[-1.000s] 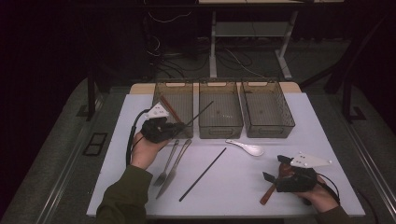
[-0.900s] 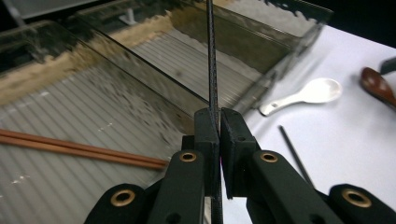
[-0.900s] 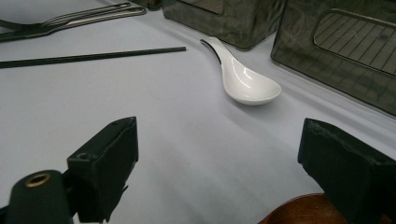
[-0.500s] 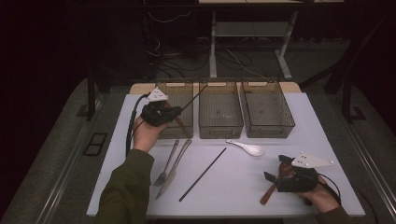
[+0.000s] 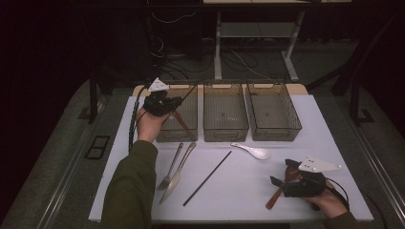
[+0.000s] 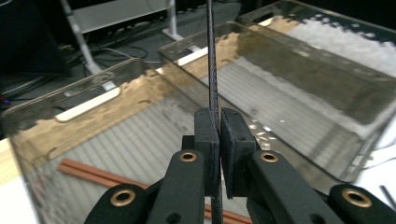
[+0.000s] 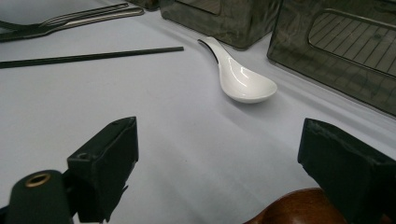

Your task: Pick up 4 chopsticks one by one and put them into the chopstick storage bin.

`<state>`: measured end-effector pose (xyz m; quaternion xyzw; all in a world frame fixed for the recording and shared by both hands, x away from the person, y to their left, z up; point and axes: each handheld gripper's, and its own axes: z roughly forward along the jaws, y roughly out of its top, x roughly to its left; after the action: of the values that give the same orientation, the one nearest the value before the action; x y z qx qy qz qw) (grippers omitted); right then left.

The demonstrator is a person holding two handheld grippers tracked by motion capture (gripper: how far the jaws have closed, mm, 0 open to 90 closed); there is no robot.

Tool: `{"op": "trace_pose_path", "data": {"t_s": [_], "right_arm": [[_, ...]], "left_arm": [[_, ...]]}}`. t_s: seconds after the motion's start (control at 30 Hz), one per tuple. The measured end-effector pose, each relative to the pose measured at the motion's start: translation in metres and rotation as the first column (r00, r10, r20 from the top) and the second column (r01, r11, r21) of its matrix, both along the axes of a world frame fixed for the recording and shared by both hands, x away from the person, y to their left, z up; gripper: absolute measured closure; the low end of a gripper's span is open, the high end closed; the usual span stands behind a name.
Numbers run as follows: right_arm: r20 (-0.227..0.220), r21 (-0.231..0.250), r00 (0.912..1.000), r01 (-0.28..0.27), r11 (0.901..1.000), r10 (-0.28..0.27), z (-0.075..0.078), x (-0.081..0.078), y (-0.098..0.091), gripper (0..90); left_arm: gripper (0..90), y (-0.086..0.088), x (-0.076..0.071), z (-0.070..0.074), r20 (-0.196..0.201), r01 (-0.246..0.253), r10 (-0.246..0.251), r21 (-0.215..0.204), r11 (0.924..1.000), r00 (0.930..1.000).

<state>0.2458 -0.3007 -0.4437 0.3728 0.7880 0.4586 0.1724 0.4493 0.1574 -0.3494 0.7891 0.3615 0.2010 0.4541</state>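
— Over the leftmost bin (image 5: 188, 131), what has the left gripper (image 5: 165, 104) got?
— Its jaws are clenched on a black chopstick (image 6: 212, 79), held above brown chopsticks (image 6: 93, 171) lying inside.
— And the right gripper (image 5: 286, 181)?
— Jaws released, low over the worktop (image 5: 239, 191), a wooden spoon (image 7: 299, 207) beneath them.

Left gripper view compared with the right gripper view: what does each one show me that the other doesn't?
Left gripper view: the left tool shut on a thin black chopstick, above a bin where brown chopsticks lie. Right gripper view: the right tool open over a wooden spoon, with a white spoon, a second black chopstick and a fork and knife beyond. Shared: the dark see-through bins on the white table.
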Motion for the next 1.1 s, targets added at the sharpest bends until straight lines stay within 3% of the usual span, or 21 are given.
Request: {"op": "trace_pose_path", "data": {"t_s": [0.3,0.8,0.9,1.1], "right_arm": [[0.004,0.003,1.0000,0.008,1.0000,-0.008,0.001,-0.002,-0.003,11.9],[0.006,0.002,0.9999,0.010,0.9999,-0.010,0.001,-0.003,-0.003,11.9],[0.004,0.005,0.9999,0.011,0.9999,-0.011,0.001,-0.003,-0.003,11.9],[0.005,0.004,0.9999,0.011,0.9999,-0.011,0.002,-0.003,-0.003,11.9]], "left_arm": [[85.4,0.011,0.017,-0.020,-0.066,-0.085,0.085,0.006,0.9963,0.9942],[85.1,0.014,0.022,-0.034,-0.151,-0.153,0.159,0.051,0.9870,0.9757],[80.0,0.015,0.022,-0.034,-0.156,-0.168,0.172,0.042,0.9849,0.9725],[70.7,0.015,0.021,-0.033,-0.151,-0.165,0.170,0.046,0.9852,0.9738]]}}
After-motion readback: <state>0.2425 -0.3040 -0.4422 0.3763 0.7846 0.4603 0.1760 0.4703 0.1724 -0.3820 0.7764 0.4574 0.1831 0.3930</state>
